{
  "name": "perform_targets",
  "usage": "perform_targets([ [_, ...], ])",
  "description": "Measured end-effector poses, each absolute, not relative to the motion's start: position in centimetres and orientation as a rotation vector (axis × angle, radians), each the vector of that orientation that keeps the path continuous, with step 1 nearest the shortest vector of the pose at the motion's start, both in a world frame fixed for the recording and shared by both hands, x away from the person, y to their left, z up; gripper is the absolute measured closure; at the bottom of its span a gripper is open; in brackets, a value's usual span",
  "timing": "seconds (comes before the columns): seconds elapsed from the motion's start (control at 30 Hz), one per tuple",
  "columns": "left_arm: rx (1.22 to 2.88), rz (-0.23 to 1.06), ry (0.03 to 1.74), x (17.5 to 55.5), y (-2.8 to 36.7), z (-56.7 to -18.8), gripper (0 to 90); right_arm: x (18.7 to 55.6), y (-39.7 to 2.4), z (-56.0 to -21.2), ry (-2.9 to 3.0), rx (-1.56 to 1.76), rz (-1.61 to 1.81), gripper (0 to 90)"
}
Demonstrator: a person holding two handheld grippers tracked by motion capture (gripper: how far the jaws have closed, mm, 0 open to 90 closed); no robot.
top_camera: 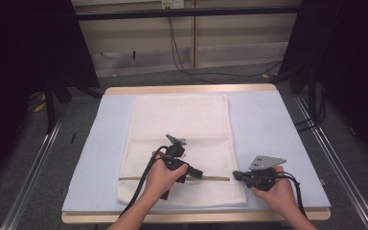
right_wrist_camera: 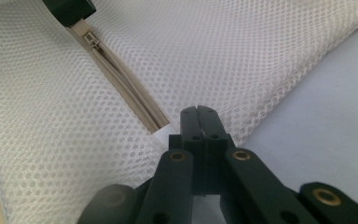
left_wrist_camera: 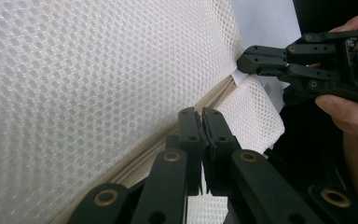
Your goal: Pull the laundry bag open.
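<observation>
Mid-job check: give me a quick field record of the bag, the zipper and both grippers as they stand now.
item: white mesh bag, flat on the pale blue mat
zipper: beige zipper runs across the bag's near end
left gripper: jaws shut, on the zipper line
right gripper: jaws shut, at the zipper's right end, at the bag's edge
held: what either one pinches cannot be told

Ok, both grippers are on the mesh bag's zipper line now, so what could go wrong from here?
1. The right gripper pinches the mesh bag right at the zipper's end; it looks like a small bite, so it may slip once the slider is pulled.
2. The left gripper is shut at the zipper; it may have caught mesh rather than the slider, bunching the bag on the blue mat.
</observation>
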State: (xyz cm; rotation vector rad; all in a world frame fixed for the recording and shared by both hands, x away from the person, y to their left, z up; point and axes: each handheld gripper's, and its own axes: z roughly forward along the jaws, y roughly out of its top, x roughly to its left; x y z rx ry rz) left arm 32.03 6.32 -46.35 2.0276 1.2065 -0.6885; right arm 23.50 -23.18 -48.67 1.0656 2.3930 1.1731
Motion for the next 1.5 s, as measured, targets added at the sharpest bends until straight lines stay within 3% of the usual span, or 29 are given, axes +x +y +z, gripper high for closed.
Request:
perform_targets([
  [1.5, 2.004, -0.666, 1.223, 32.2, 9.4, -46.5, 87.5, 23.4, -23.1, -48.7, 2.387, 1.051, 1.172, 90.0],
])
